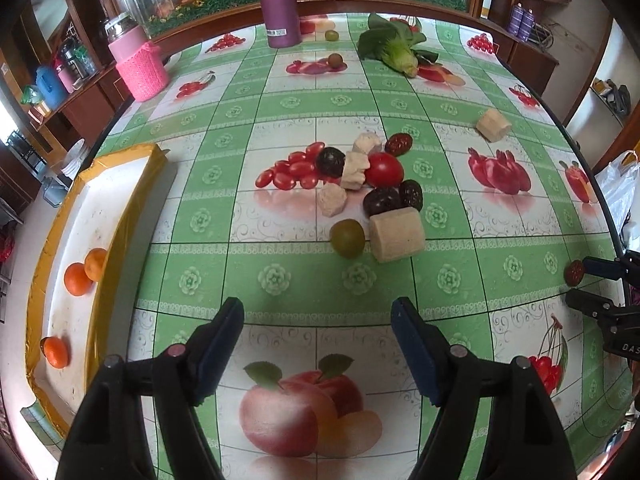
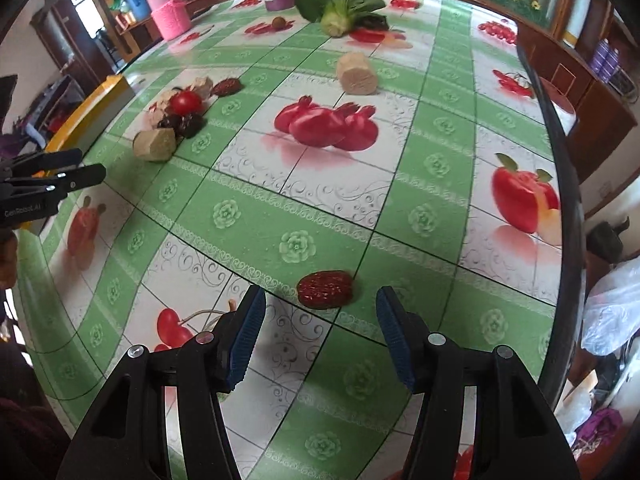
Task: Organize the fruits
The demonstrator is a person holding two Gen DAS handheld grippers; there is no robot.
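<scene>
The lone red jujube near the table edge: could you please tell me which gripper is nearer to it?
Right. The right gripper hovers open just short of the red jujube; the left gripper faces the central pile.

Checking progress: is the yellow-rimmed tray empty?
No. The yellow-rimmed tray holds three oranges, seen in the left wrist view.

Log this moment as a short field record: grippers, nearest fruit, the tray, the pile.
left gripper: open, nothing between its fingers, above bare tablecloth
right gripper: open, a red date lying on the cloth just ahead of the fingertips, not gripped
tray: yellow-rimmed, at the table's left edge, holding three small oranges
pile: red tomato, dark dates, pale chunks, one green fruit, all loose on the cloth
</scene>
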